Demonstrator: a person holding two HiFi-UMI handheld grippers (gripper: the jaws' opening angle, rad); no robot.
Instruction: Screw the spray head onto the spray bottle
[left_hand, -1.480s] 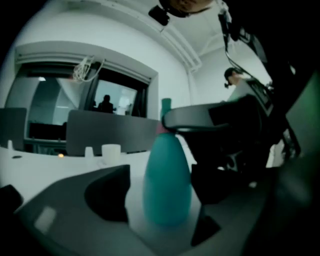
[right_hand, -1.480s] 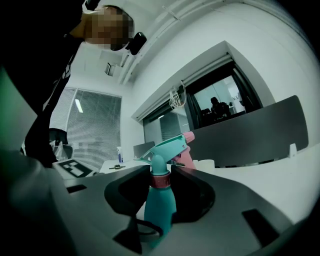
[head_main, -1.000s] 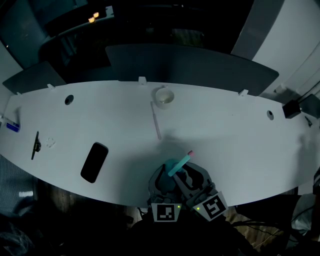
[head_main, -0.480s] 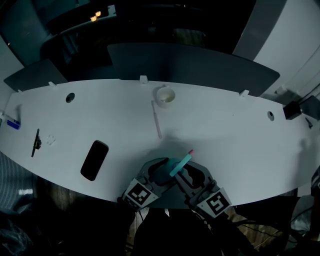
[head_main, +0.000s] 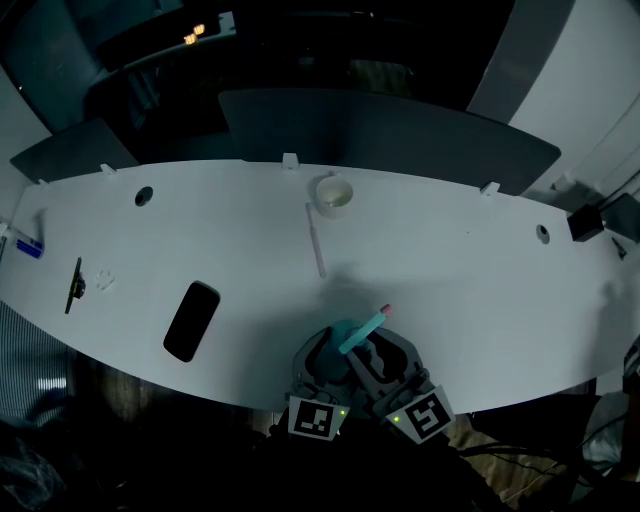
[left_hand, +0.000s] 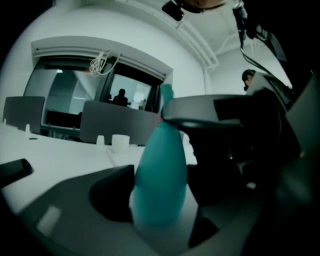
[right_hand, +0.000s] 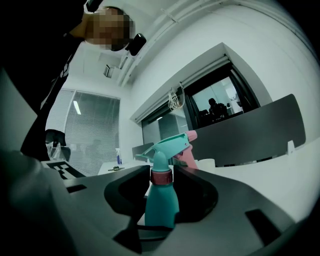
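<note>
The bottle (head_main: 343, 336) stands upright at the near edge of the counter (head_main: 480, 290), right in front of the person, long axis straight up and down. The spray head (head_main: 366, 326) sits on its neck, a red collar (right_hand: 161, 176) ringing the joint. The head lies across the top at a slant: its long nozzle points away from the person and off to their right, ending in a pink tip (head_main: 385, 311), while the trigger side faces back toward the left.

The left tongs (head_main: 318, 362) come in level from the person's side and are clamped on the wide lower body of the bottle, jaws spread far, one against each flank. The right tongs (head_main: 385, 355) reach in beside them, just to the right, with narrower jaws closed on the slim upper part of the bottle at about the height of the collar. The two pairs sit close together around the bottle, their marker cubes side by side at the counter's edge.

Farther out, a black phone (head_main: 191, 321) lies flat to the left, well apart from the bottle. A thin pale rod (head_main: 316, 243) lies beyond the bottle toward the far edge, and a white cup (head_main: 331, 194) stands just past the rod's far end.
</note>
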